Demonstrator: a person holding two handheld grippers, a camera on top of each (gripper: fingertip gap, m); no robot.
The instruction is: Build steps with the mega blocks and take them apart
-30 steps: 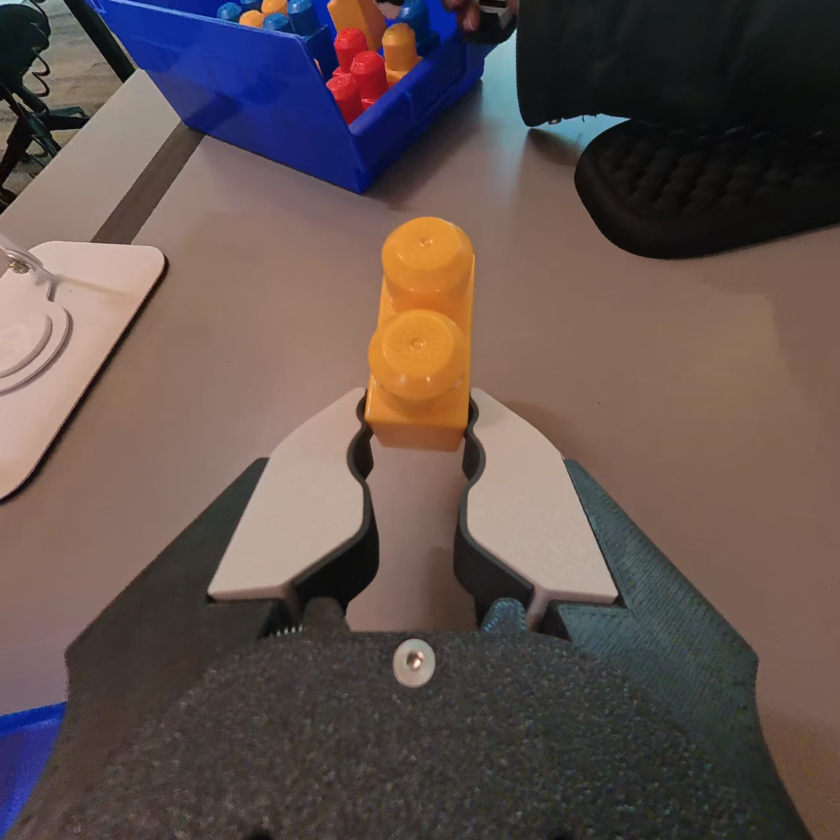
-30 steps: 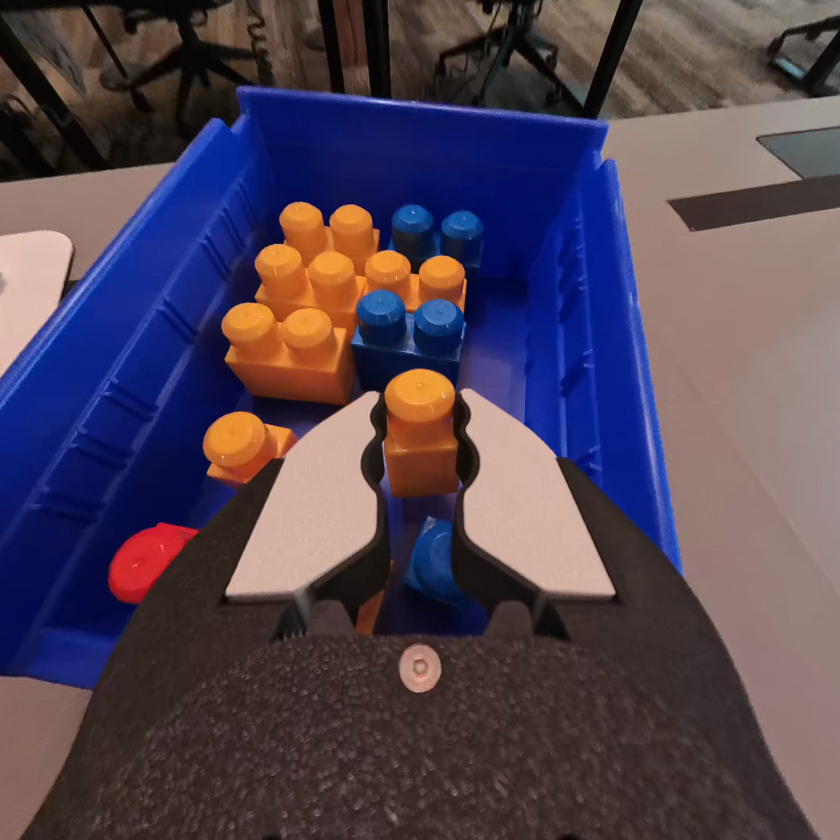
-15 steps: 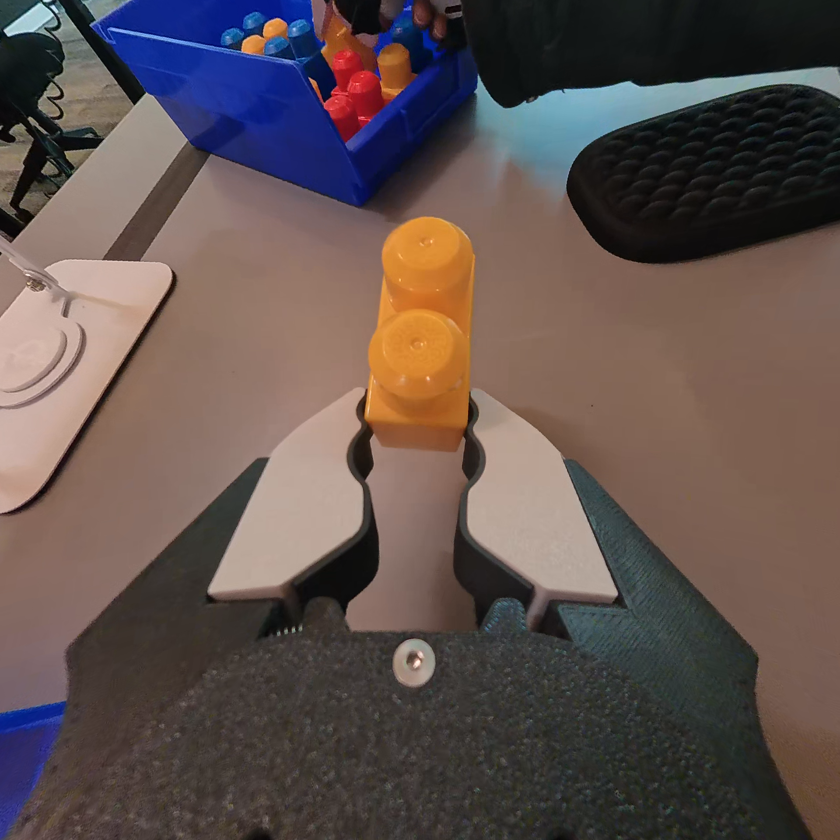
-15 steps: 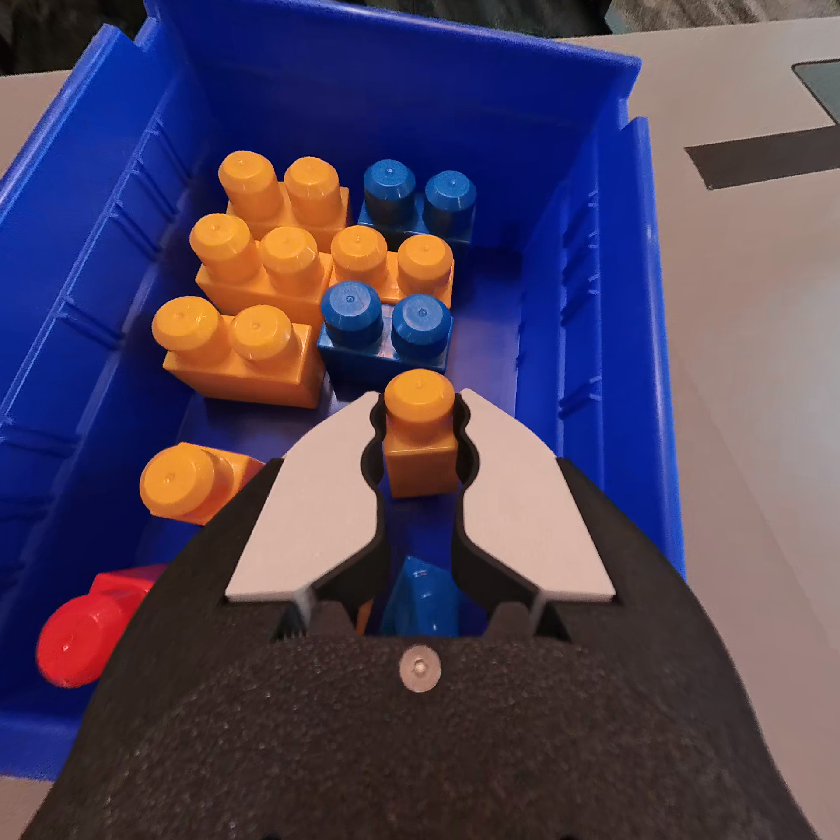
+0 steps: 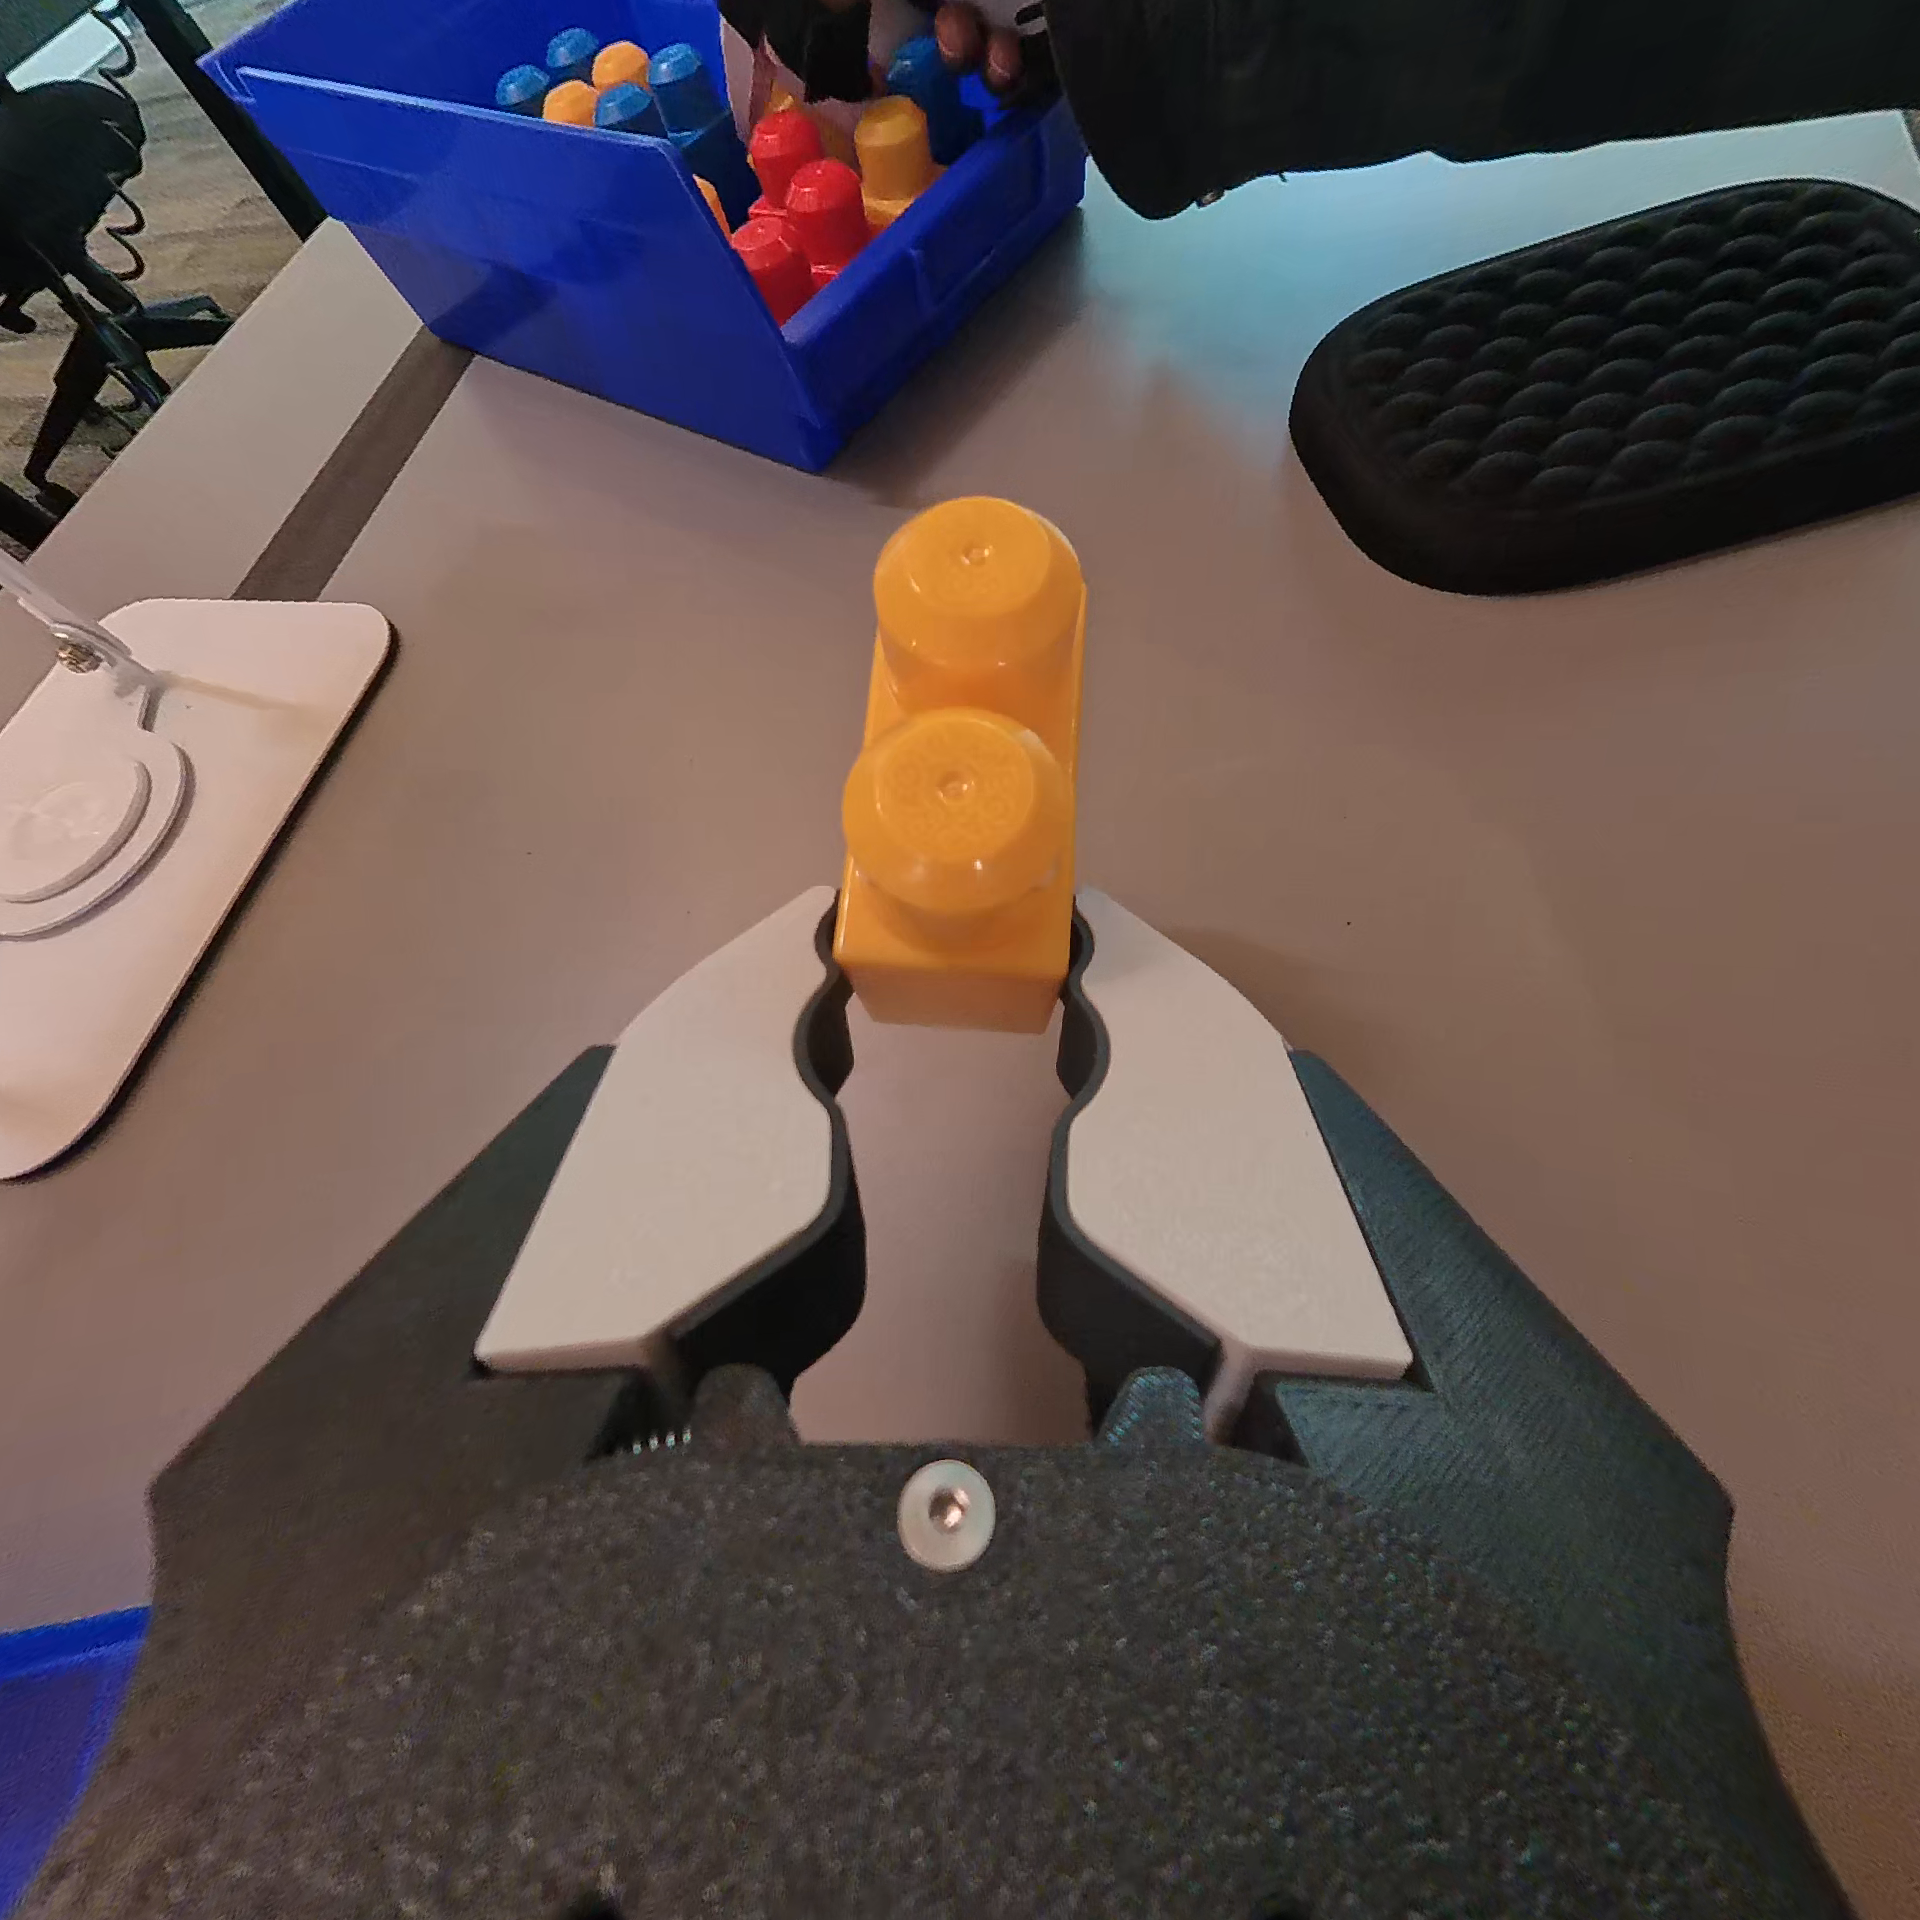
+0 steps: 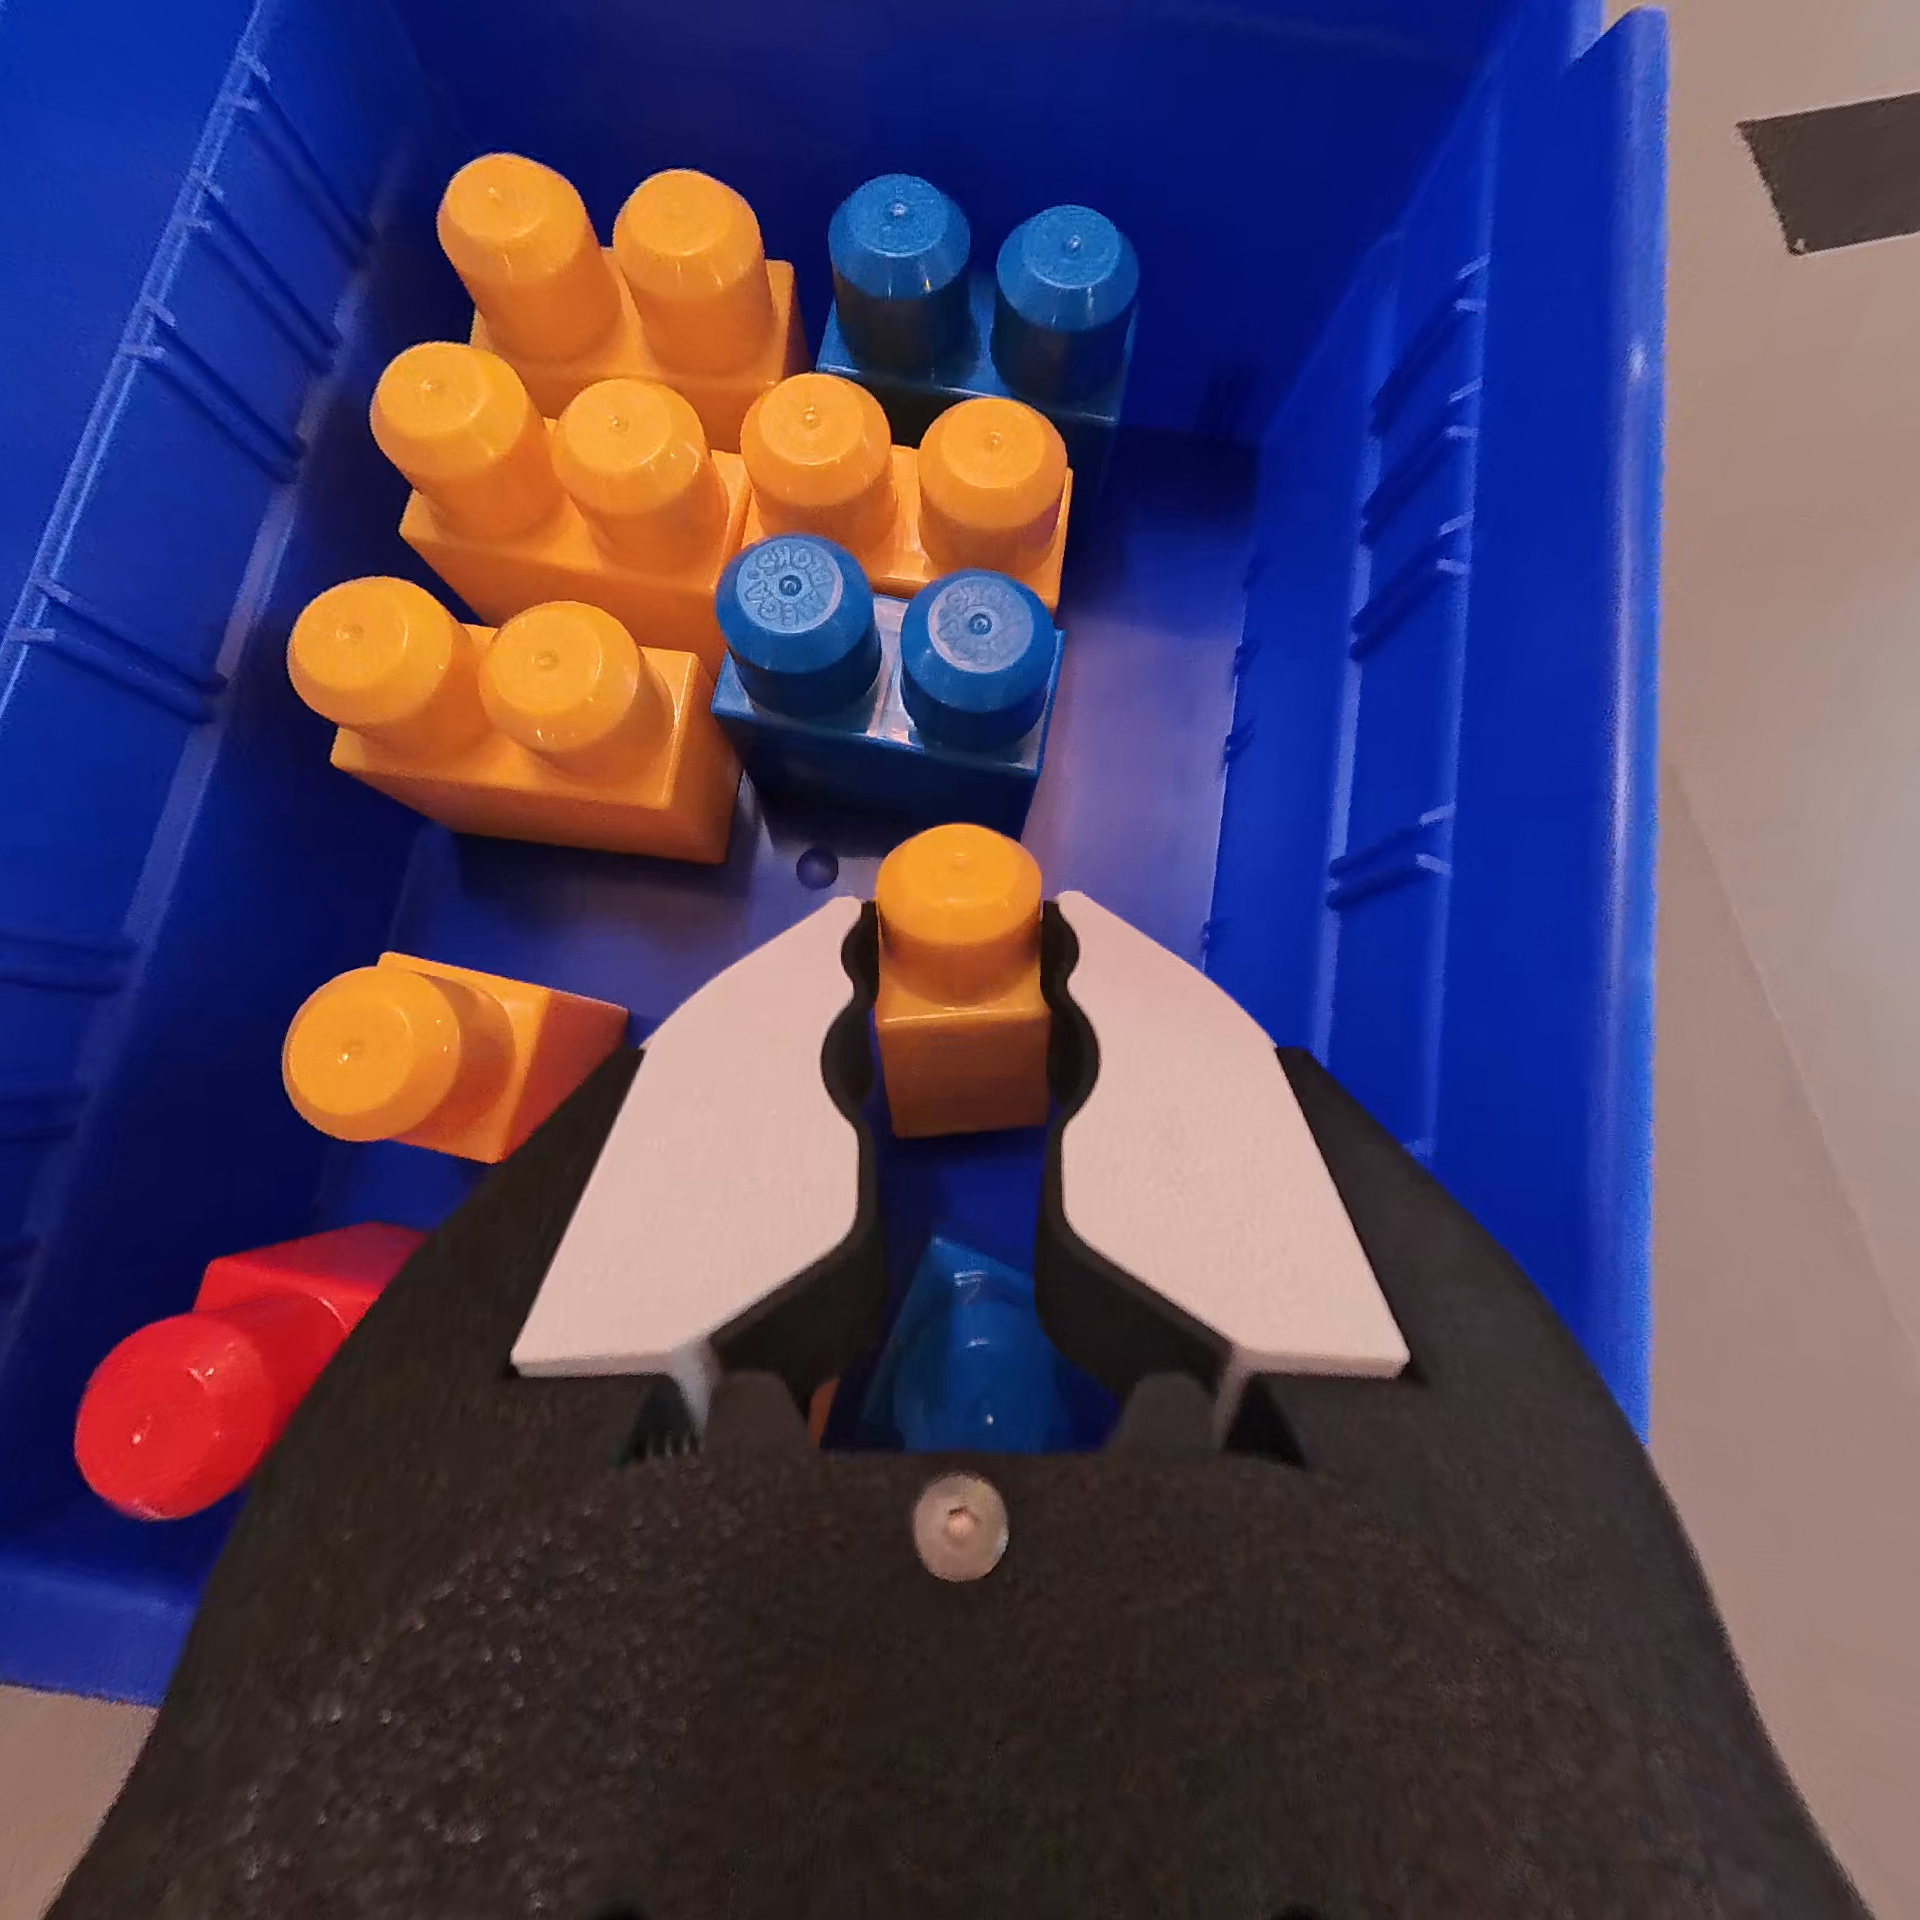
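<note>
1. Two views feed me this moment. At the far left of my left wrist view a white flat plate (image 5: 156, 831) lies on the grey surface (image 5: 1507, 935).
2. Right of it, at the centre, my left tongs (image 5: 956, 935) are clamped on the near end of an orange two-stud block (image 5: 971, 790). The block stands studs up, its far end pointing away from me; I cannot tell whether it touches the surface.
3. Beyond it, up and left, the blue bin (image 5: 582, 239) stands on the surface with blue, orange and red blocks inside.
4. At the bin's right end a person's dark sleeve (image 5: 1351, 94) reaches over the rim.
5. On the far right a black padded cushion (image 5: 1621, 384) lies on the surface.
6. In my right wrist view, the blue bin's left wall (image 6: 135, 582) rises; a red block (image 6: 208, 1371) and an orange single-stud block (image 6: 436, 1049) lie tipped near it.
7. Farther in, four orange two-stud blocks (image 6: 520, 727) and two blue two-stud blocks (image 6: 883, 686) stand upright, close together.
8. At centre, my right tongs (image 6: 961, 935) are closed on an orange one-stud block (image 6: 961, 997), held upright over the bin floor.
</note>
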